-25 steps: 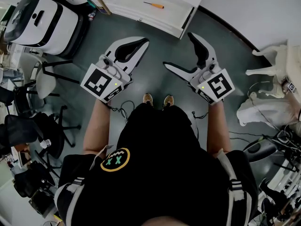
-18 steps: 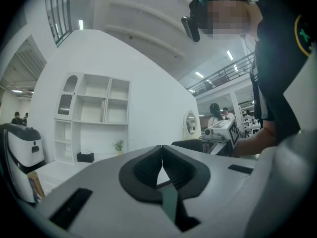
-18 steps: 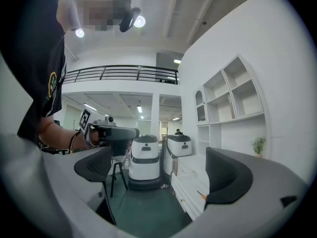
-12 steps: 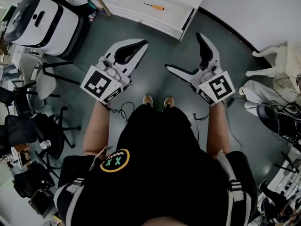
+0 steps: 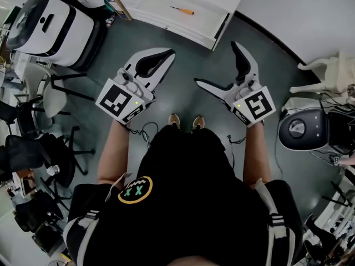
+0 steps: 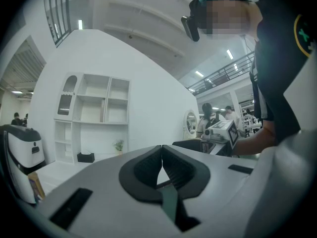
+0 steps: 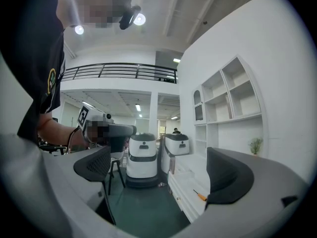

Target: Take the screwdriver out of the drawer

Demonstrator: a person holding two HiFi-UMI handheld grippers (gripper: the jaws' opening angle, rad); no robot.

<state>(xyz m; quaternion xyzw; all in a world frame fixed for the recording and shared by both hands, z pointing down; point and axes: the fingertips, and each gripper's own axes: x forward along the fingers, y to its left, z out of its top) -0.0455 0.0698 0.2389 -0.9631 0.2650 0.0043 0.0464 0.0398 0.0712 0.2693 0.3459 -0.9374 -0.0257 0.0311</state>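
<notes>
The step in hand looked like the approach, since neither tool had reached the drawer (image 5: 183, 31). The right gripper (image 5: 216, 62) pointed level with its jaws spread as wide as they go, having just been opening, and nothing lay between its pads. The left gripper (image 5: 168, 52) had its jaws pressed together, pad against pad, on nothing.

The screwdriver (image 5: 182, 9) lay flat on the floor of the open white drawer. It was ahead of both grippers and well apart from them, roughly in line with the gap between the two tools. In the right gripper view it showed low and off-centre, just inside the right-hand pad.

To do this well, the right gripper would probably need to be carried forward and tipped down over the drawer until the tool sat midway between the pads. The wrist should be rolled so that the jaws close across the screwdriver rather than along it. The orange handle (image 5: 190, 11) seemed the better place to grip, being thicker than the thin shaft (image 5: 176, 7) and less likely to slip or pivot. A straight lift would then clear the drawer's front wall. The left gripper had no evident part to play and was best kept aside.

The screwdriver's long axis ran crosswise to the right gripper's line of reach, roughly parallel with the drawer's front wall. The handle lay on the right gripper's side and the shaft pointed away toward the left gripper's side
</notes>
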